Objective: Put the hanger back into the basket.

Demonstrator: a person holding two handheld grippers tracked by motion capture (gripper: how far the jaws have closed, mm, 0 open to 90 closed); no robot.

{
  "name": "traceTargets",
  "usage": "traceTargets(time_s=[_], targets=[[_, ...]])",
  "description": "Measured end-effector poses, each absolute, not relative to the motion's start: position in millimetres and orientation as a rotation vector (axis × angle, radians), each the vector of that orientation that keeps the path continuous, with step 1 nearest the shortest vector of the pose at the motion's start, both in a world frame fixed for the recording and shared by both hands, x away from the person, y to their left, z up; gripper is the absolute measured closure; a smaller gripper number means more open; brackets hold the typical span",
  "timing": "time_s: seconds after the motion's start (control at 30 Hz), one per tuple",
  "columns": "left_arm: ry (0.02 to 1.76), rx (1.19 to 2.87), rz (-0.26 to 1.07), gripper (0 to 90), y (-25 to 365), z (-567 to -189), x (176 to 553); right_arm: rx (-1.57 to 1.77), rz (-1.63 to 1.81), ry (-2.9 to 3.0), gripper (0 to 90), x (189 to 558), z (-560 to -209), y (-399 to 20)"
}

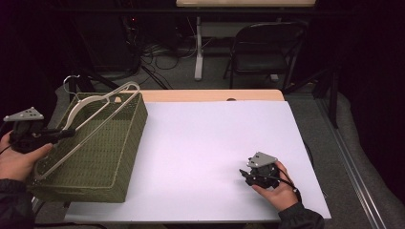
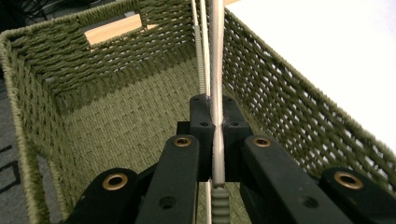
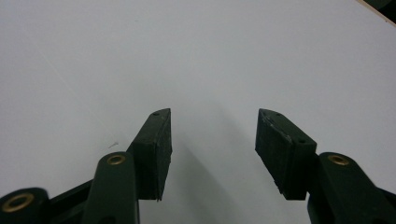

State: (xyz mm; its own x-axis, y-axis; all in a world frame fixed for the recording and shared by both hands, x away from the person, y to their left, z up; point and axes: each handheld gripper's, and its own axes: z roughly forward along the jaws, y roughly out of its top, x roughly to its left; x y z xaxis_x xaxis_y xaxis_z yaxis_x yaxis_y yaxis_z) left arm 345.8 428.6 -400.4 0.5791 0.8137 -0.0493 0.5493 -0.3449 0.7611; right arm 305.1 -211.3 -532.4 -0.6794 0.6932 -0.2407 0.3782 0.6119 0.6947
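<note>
- The left gripper (image 1: 67, 132) is squeezed tight on a thin bar of a white hanger (image 1: 90, 125); in the left gripper view the two black pads (image 2: 201, 122) press the hanger (image 2: 216, 84) from both sides
- The hanger lies slanted across the open top of the green woven basket (image 1: 125, 157); its hook (image 1: 71, 81) sticks out past the basket's far edge, at about 11 o'clock
- In the left gripper view two pale bars run side by side up and away over the inside of the basket (image 2: 116, 116); I cannot tell if that is one hanger or two
- The right gripper (image 1: 244, 174) is wide open and holds nothing; in the right gripper view its gripper tip (image 3: 213, 140) sits just over the bare white table (image 3: 196, 56)
- Count: two grippers, one basket, one white table (image 1: 215, 138), one dark folding chair (image 1: 262, 47) behind the table at 12 o'clock
- The basket sits at the table's left edge, at 9 o'clock, and hangs a little over the side
- The left hand (image 1: 19, 160) comes in low at 8 o'clock and holds its gripper pointing to 3 o'clock, over the basket's rim
- The right hand (image 1: 277, 191) rests on the table at about 5 o'clock, with its gripper pointing to 9 o'clock; a dark sleeve shows at the wrist
</note>
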Motion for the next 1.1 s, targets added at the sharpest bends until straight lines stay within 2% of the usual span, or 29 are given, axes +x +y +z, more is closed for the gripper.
traceTargets(time_s=[0.3,0.53,0.9,1.1], targets=[[1.079,2.051,0.418,87.0,438.9,-411.0,343.2,0.841,0.863,2.331,45.8,304.3,-533.5,-210.0],[1.112,2.079,0.379,87.0,446.2,-435.1,345.8,0.842,0.858,2.329,45.8,303.7,-533.5,-210.2],[1.139,2.179,0.349,86.9,438.8,-463.9,351.0,0.842,0.833,2.341,45.8,302.5,-532.5,-209.8],[1.188,2.162,0.326,86.5,436.6,-468.4,354.9,0.844,0.858,2.328,45.8,302.0,-532.7,-210.9]])
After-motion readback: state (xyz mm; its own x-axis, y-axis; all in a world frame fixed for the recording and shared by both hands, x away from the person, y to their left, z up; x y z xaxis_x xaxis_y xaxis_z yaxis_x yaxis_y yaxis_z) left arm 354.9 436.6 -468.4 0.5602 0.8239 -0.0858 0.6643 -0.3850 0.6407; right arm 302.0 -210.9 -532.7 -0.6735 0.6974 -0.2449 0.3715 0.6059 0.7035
